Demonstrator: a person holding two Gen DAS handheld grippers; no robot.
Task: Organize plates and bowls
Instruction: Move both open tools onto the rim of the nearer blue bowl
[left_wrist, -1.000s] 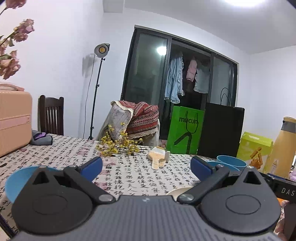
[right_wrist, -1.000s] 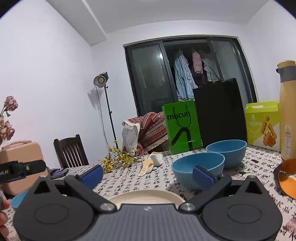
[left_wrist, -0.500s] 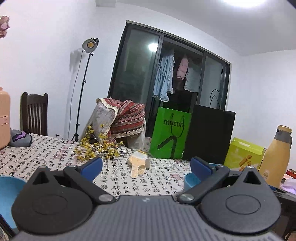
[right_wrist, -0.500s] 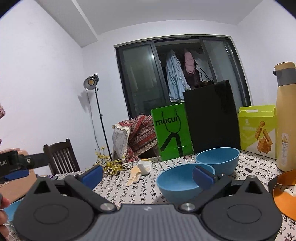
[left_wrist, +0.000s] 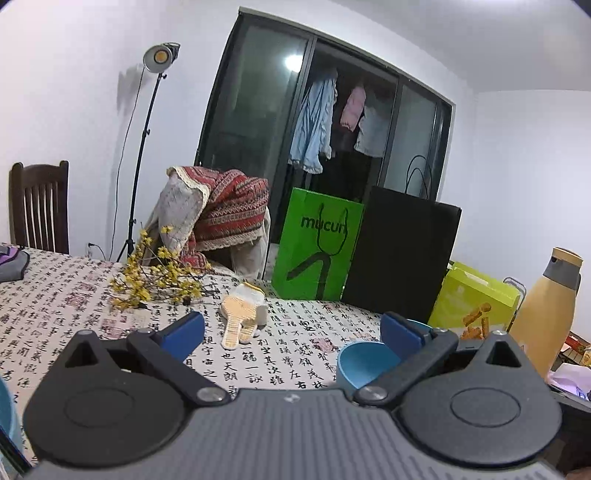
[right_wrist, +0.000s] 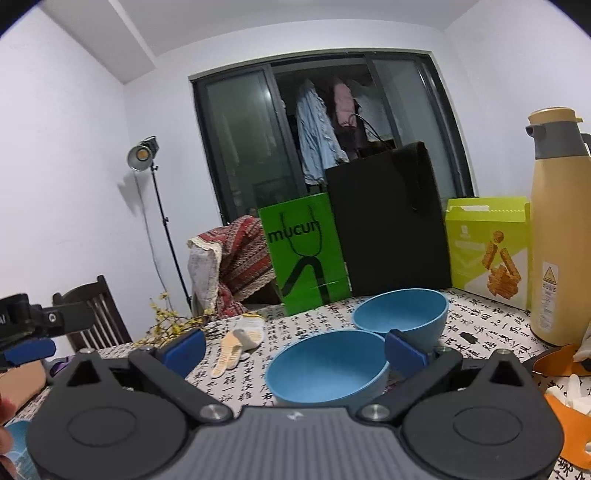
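Observation:
Two blue bowls stand on the patterned tablecloth in the right wrist view: a near bowl (right_wrist: 328, 365) and a far bowl (right_wrist: 400, 314) behind it. My right gripper (right_wrist: 295, 345) is open and empty, held above the table with the near bowl just ahead between its fingers. My left gripper (left_wrist: 291, 332) is open and empty, raised over the table; a blue bowl (left_wrist: 364, 363) shows by its right finger. A sliver of another blue bowl (left_wrist: 5, 413) sits at the left edge. An orange plate (right_wrist: 569, 417) lies at the far right.
A work glove (left_wrist: 242, 314) and yellow flower sprigs (left_wrist: 159, 280) lie mid-table. A green bag (right_wrist: 304, 258), black bag (right_wrist: 388, 221), yellow-green box (right_wrist: 487, 243) and tan flask (right_wrist: 557, 229) stand along the back and right. The left gripper shows at the left (right_wrist: 29, 328).
Both grippers have swung right and tilted up. The cream plate under the right gripper has dropped out of view. The blue bowls now sit nearer the middle of the right view.

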